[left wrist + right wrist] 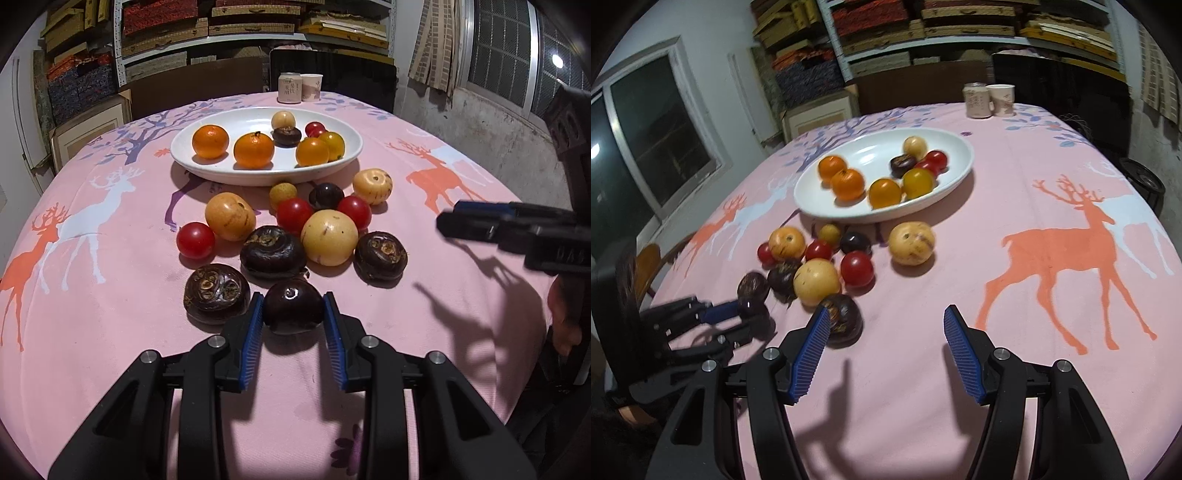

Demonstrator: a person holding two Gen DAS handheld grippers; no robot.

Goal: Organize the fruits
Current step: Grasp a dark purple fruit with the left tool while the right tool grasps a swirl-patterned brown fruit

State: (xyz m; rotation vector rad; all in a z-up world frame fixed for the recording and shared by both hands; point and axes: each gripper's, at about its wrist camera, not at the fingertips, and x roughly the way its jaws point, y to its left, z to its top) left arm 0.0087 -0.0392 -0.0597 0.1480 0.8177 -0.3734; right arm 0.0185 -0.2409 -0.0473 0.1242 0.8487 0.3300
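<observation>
1. Slippage comes first: the left gripper [293, 308] has its jaws clenched on a dark, glossy water chestnut [293, 305] at the near edge of the fruit cluster, still low over the table [92, 332]. The blue pads bear on its rounded flanks only near their tips, so a quick lift or a tilt could squirt the smooth fruit out and send it rolling across the pink cloth.

2. Knocking a neighbour is likely: another dark chestnut [216, 293] sits just beside the left pad, apparently touching it. Dragging the held fruit sideways instead of raising it straight could shove that one toward the table's edge.

3. Crowding at the white plate [184, 155] is a risk. Oranges [254, 149], a yellow tomato [312, 151], red tomatoes and one dark chestnut already lie on it; a drop from height could make the round fruits bump and roll, possibly over the shallow rim.

4. The right gripper [884, 334] hovers with its jaws released and nothing between them, one pad just beside a dark chestnut [844, 319]. A careless drift could nudge that fruit, or cross the left gripper's path to the plate.
</observation>
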